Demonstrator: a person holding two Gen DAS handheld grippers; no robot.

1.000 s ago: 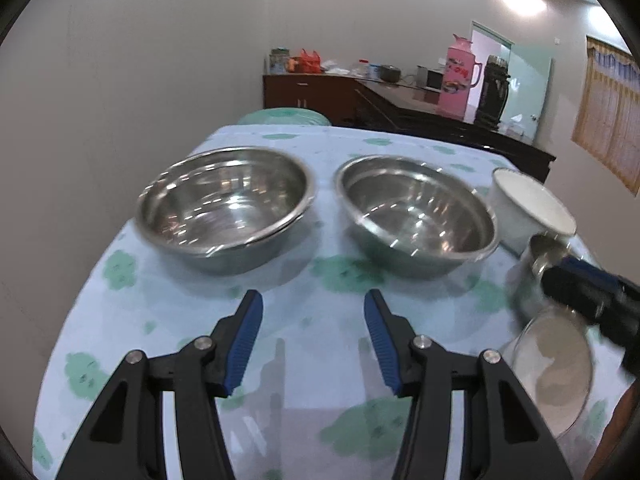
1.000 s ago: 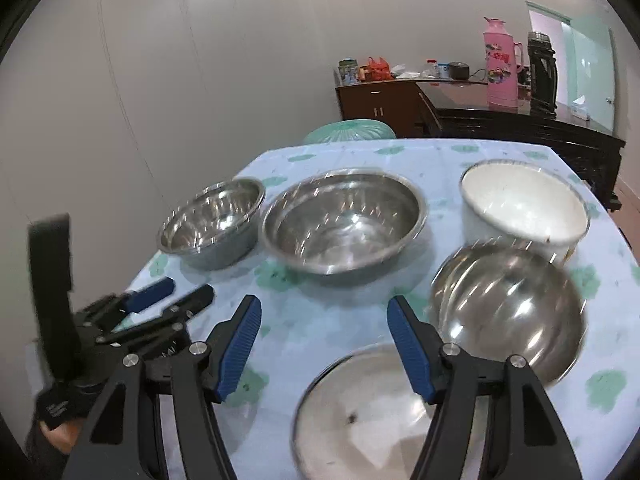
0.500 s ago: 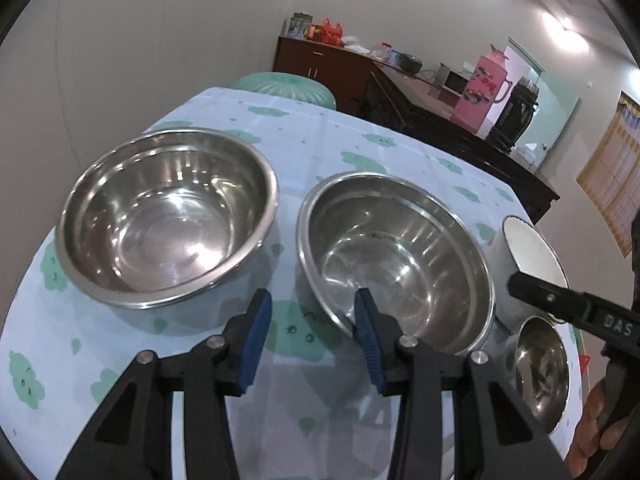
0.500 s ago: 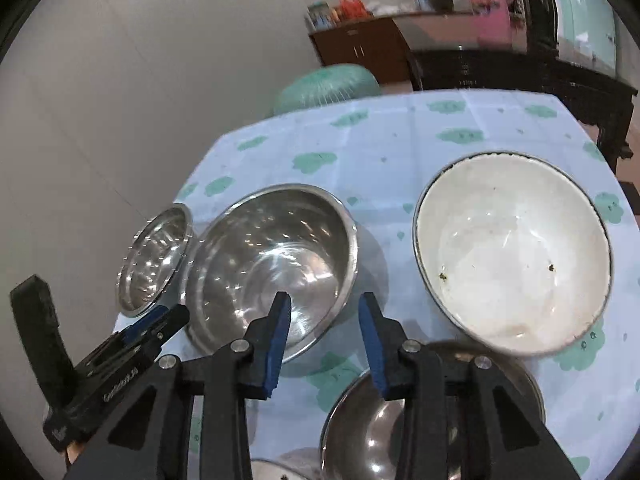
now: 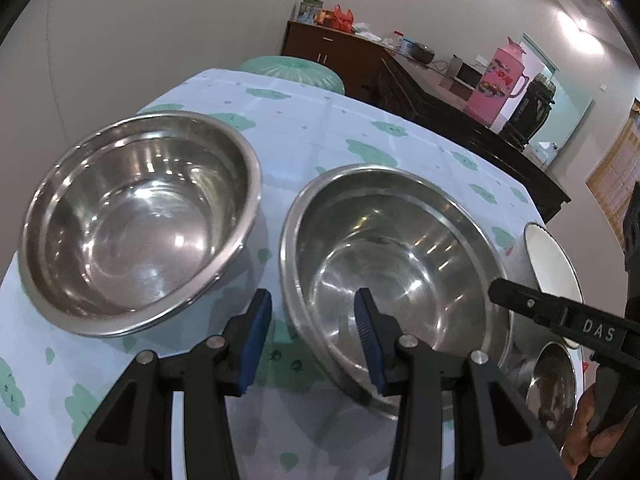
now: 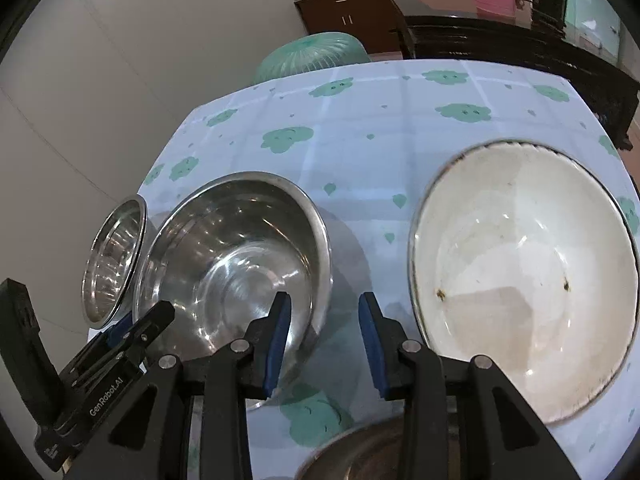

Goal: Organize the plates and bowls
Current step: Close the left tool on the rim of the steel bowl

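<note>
Two large steel bowls stand side by side on the table: the left steel bowl (image 5: 136,232) and the middle steel bowl (image 5: 392,276), which also shows in the right wrist view (image 6: 240,256). A white enamel bowl (image 6: 524,272) stands to the right. My left gripper (image 5: 312,320) is open, its fingers straddling the near left rim of the middle bowl. My right gripper (image 6: 324,324) is open over the cloth between the middle bowl's right rim and the white bowl. A smaller steel bowl (image 5: 554,384) sits near the front right.
The table wears a pale blue cloth with green cloud prints (image 6: 400,128). A green stool (image 6: 312,56) stands behind the table. A dark sideboard (image 5: 420,88) with a pink thermos (image 5: 498,84) lines the far wall.
Both grippers have moved forward and lower toward the bowls. The left gripper's fingers now straddle the middle bowl's rim. The right gripper has neared the gap beside the white bowl.
</note>
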